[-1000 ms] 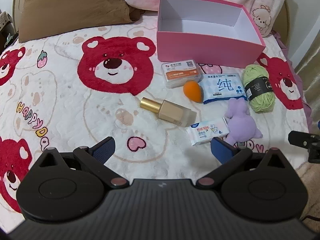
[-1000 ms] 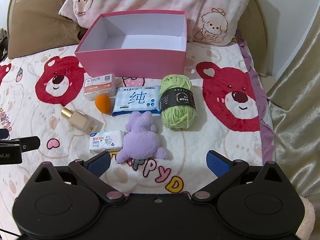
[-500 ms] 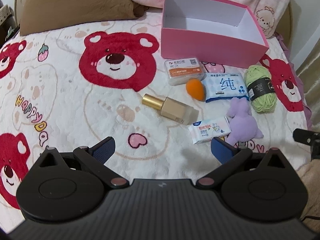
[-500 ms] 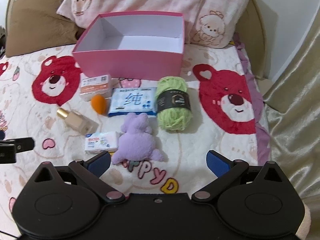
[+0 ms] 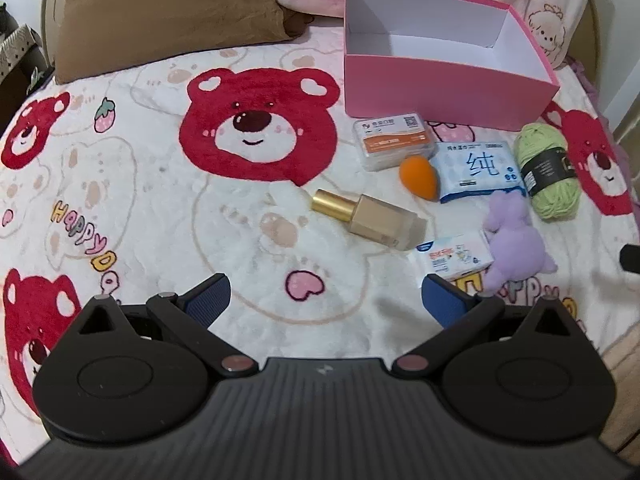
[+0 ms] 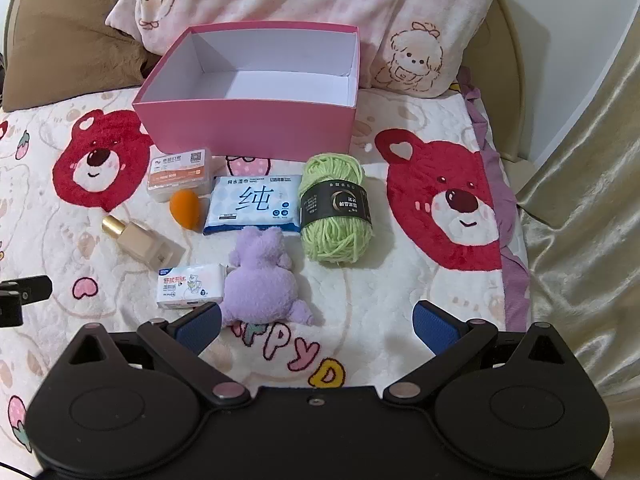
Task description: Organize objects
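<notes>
Nearest stood the two tools: the left gripper (image 5: 325,294) and the right gripper (image 6: 317,320), each with jaws spread wide and holding nothing, both hovering over the near edge of the bear-print blanket (image 5: 160,208), on which "HAPPY D…" was lettered. Just beyond the right gripper lay the purple plush (image 6: 260,280), face down, its left side touching the small tissue pack (image 6: 190,286), whose red print was too small to read. Left of these lay the gold-capped bottle (image 5: 370,220) on its side, unlabelled as far as could be seen. Behind came a row, left to right: the orange sponge (image 6: 185,208); the blue wipes pack (image 6: 254,204), marked with a large "纯"; and the green yarn (image 6: 336,214), its black band bearing gold print not legible here. The clear case (image 6: 179,174), with an orange label and a QR code, sat behind the sponge, close to the box front. Farthest, toward the pillows (image 6: 320,4) at the head edge, stood the pink box (image 6: 248,136), open and empty, presumably the destination for all seven items. Risks, as judged: the plush was soft and could slip from a shallow pinch; the bottle was round-shouldered and might roll on the pile once nudged; the sponge and case lay so near each other that taking one could shove the other; the yarn's loose strand could snag; the light box could slide on the fleece if a wall was bumped in lowering an item.
</notes>
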